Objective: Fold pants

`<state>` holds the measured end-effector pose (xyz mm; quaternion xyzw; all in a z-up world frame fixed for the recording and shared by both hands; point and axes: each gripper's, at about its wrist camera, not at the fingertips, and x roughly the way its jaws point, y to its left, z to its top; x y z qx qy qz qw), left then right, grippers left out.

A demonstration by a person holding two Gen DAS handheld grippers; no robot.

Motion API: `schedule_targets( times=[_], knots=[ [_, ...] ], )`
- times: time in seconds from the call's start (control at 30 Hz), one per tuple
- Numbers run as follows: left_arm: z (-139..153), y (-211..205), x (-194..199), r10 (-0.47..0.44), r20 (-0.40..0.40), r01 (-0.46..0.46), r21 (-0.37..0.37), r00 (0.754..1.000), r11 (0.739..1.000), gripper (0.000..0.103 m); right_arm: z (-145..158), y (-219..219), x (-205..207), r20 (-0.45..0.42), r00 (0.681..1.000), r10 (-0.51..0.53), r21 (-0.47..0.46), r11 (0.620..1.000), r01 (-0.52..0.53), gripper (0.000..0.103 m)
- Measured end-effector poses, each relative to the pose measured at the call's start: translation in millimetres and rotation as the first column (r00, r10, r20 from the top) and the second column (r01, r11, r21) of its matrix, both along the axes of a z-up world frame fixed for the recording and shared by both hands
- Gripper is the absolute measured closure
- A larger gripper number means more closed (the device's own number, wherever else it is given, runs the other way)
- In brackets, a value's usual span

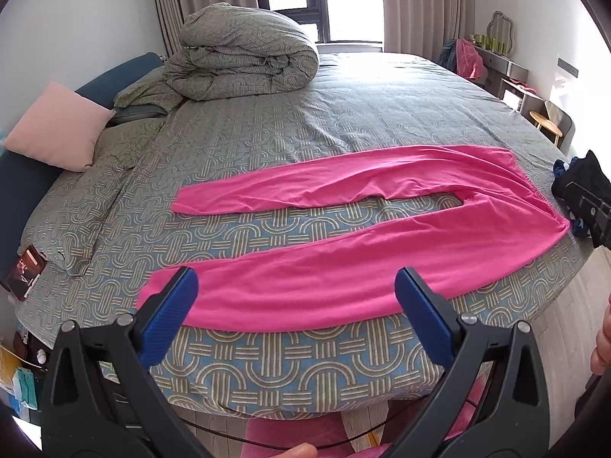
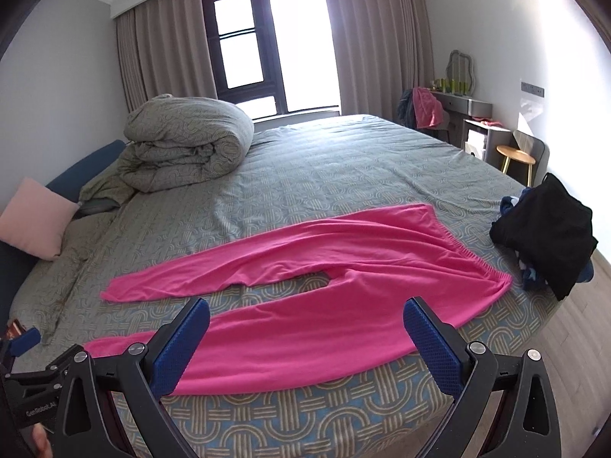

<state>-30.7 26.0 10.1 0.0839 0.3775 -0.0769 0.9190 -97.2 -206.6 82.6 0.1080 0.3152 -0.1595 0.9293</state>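
Observation:
Bright pink pants (image 1: 343,267) lie spread flat on the patterned bed (image 1: 305,122), both legs pointing left and the waistband at the right near the bed's corner. They also show in the right wrist view (image 2: 324,313). My left gripper (image 1: 296,286) is open and empty, hovering above the near leg by the bed's front edge. My right gripper (image 2: 305,316) is open and empty, also over the near leg, further right toward the crotch. Part of the right gripper's body (image 1: 592,210) shows at the right edge of the left wrist view.
A rolled duvet (image 1: 244,53) and a pink pillow (image 1: 57,126) sit at the bed's far left. A pile of dark clothes (image 2: 546,233) lies at the bed's right corner. A dressing table (image 2: 458,107) and stool (image 2: 515,152) stand at the right wall.

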Motion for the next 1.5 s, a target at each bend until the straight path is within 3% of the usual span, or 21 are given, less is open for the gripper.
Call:
schedule_targets(
  times=[0.87,1.1,1.5],
  knots=[
    [-37,24,7,0.062,-0.083,-0.061,0.013,0.995,0.998,0.001,-40,-4,33,-0.147,0.989,0.027,0.050,0.999,-0.020,0.000],
    [-43,34,17,0.081,-0.114,-0.082,-0.003,0.990,0.997,0.001,-43,4,40,-0.159,0.986,0.048,0.049,0.998,-0.041,0.000],
    [-42,30,18,0.053,-0.099,-0.054,-0.005,0.994,0.999,0.001,-44,5,41,-0.174,0.984,0.037,0.038,0.999,-0.031,0.000]
  ],
)
